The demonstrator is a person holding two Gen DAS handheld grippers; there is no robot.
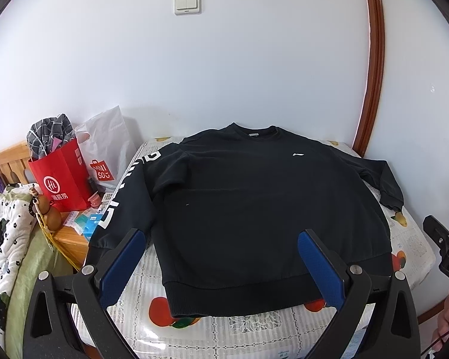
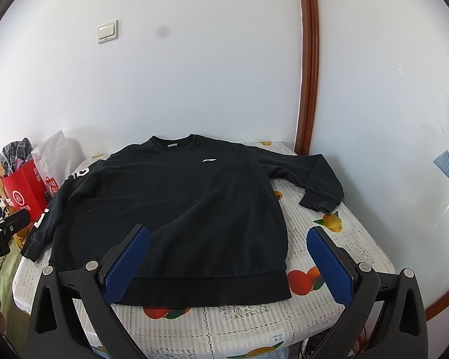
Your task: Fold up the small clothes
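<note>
A black sweatshirt (image 1: 248,197) (image 2: 176,203) lies spread flat, front up, on a small table covered with a fruit-print cloth (image 1: 413,239) (image 2: 329,254). Its collar points to the wall and its hem faces me. The left sleeve (image 1: 125,191) with white lettering hangs over the table's left edge. The right sleeve (image 2: 314,179) lies bent on the cloth. My left gripper (image 1: 221,236) hovers open above the hem, holding nothing. My right gripper (image 2: 229,233) hovers open over the hem's right part, also holding nothing.
A red paper bag (image 1: 63,176) and a white plastic bag (image 1: 107,149) stand on a wooden stand left of the table. Bedding (image 1: 6,239) lies at far left. A white wall with a brown door frame (image 1: 374,65) backs the table.
</note>
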